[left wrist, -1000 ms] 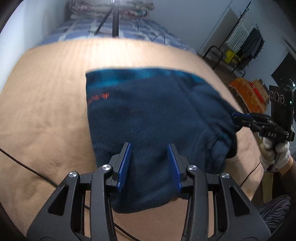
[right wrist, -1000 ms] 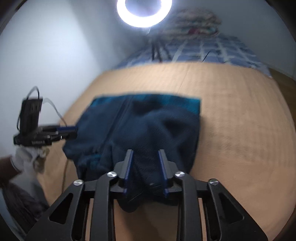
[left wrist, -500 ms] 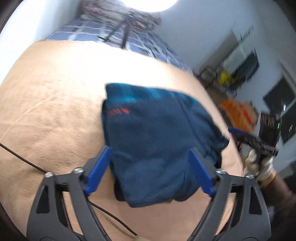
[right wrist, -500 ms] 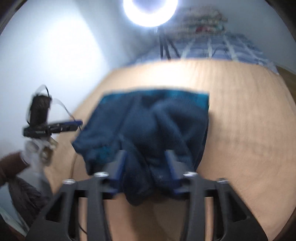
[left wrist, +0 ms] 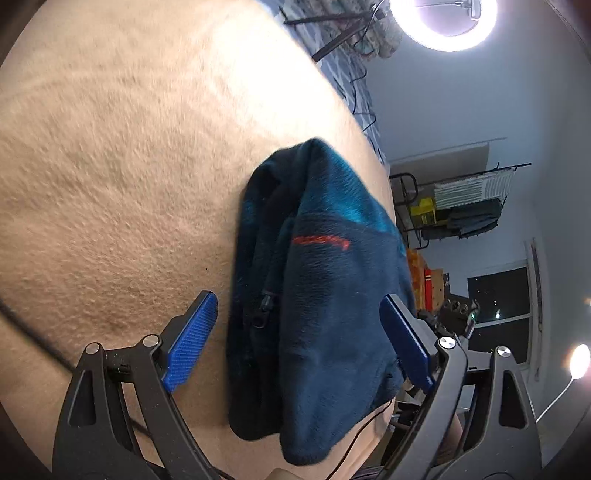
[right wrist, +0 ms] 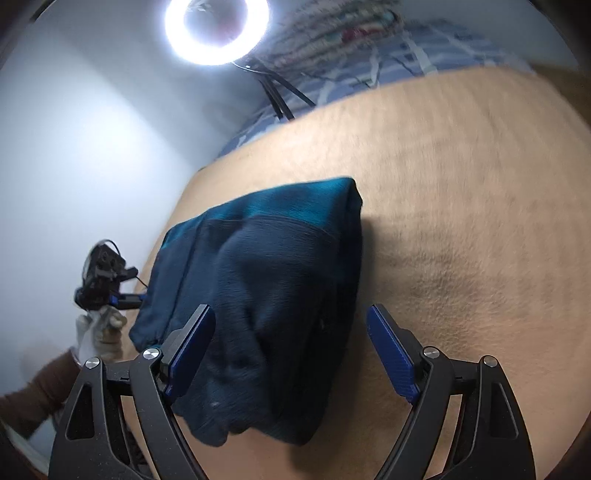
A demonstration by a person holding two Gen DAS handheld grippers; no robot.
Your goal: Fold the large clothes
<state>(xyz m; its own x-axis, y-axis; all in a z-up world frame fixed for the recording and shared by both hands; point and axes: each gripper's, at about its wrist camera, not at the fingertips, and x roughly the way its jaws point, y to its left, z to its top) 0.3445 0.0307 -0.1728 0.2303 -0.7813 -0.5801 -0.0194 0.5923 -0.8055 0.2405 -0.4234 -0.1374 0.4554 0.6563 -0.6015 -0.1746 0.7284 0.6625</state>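
Left wrist view: the left tongs (left wrist: 299, 328) stand spread wide, jaws having just been opening, blue ribbed pads (left wrist: 190, 341) clear of the cloth on either side. Between them lies the fleece jacket (left wrist: 325, 295), a dark navy, napped pile folded into a thick oblong bundle with teal panels at its far end. It rests on the tan blanket (left wrist: 110, 166), a short-piled, faintly rippled cover.

This view alone shows a black zipper pull (left wrist: 264, 314) along the bundle's layered edge, a red embroidered mark (left wrist: 321, 240) on the upper face, a thin black cable (left wrist: 33, 332) across the blanket, and a clothes rack (left wrist: 469, 199) beyond.

Right wrist view: the right tongs (right wrist: 291, 354) are likewise released and have just been opening; the near end of the jacket sits between the pads, untouched. Only here appear the bundle's rounded, rumpled near end, a gloved hand (right wrist: 99, 332) gripping the left tongs at the jacket's far corner, and a checked bed cover (right wrist: 406, 55) behind the ring light (right wrist: 216, 31).
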